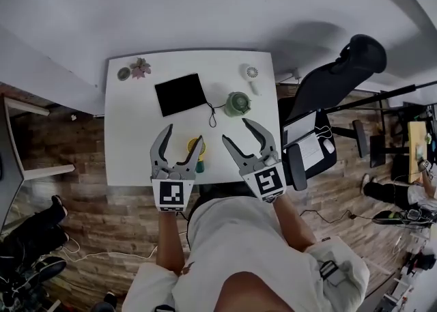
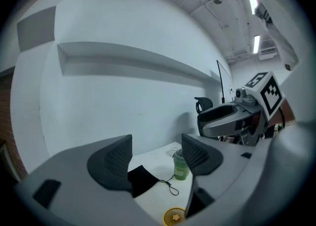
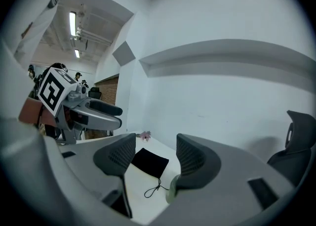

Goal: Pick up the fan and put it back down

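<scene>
The yellow fan (image 1: 194, 147) lies on the white desk (image 1: 133, 140) close to its near edge, between the two grippers and partly behind the left gripper (image 1: 184, 133). That gripper's fingers (image 2: 116, 160) stand a narrow gap apart with nothing between them. The right gripper (image 1: 235, 130) has the same narrow, empty gap. Both hang above the desk. Farther back sit a black pouch (image 1: 181, 94), a green cup (image 1: 237, 104) and a white fan (image 1: 251, 74).

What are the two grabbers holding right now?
Nothing. The left gripper and the right gripper both have their jaws apart and empty, above the white table.
</scene>
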Tool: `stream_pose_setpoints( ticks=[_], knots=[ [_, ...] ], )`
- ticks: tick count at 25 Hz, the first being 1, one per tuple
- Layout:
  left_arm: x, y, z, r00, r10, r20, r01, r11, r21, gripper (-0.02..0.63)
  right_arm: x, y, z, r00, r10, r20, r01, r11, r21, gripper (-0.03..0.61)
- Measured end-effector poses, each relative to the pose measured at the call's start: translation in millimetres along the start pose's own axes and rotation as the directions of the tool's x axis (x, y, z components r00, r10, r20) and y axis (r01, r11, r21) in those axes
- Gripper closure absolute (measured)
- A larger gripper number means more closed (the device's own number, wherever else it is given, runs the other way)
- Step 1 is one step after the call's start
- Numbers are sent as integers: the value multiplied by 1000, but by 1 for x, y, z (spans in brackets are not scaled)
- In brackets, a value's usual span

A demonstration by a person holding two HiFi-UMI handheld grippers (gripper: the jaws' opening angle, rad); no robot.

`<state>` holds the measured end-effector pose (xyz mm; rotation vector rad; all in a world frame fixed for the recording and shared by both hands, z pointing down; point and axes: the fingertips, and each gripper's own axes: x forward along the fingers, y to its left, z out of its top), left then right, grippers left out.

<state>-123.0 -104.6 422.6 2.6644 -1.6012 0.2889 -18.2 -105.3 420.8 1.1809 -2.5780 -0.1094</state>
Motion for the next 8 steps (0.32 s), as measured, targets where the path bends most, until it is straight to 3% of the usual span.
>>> stream_pose_setpoints(
  ticks=[8],
  knots=[
    [-19, -45, 32, 998, 61, 23, -62, 998, 27, 313, -51, -12, 18, 997, 23, 67, -22, 999, -24, 321]
  ],
)
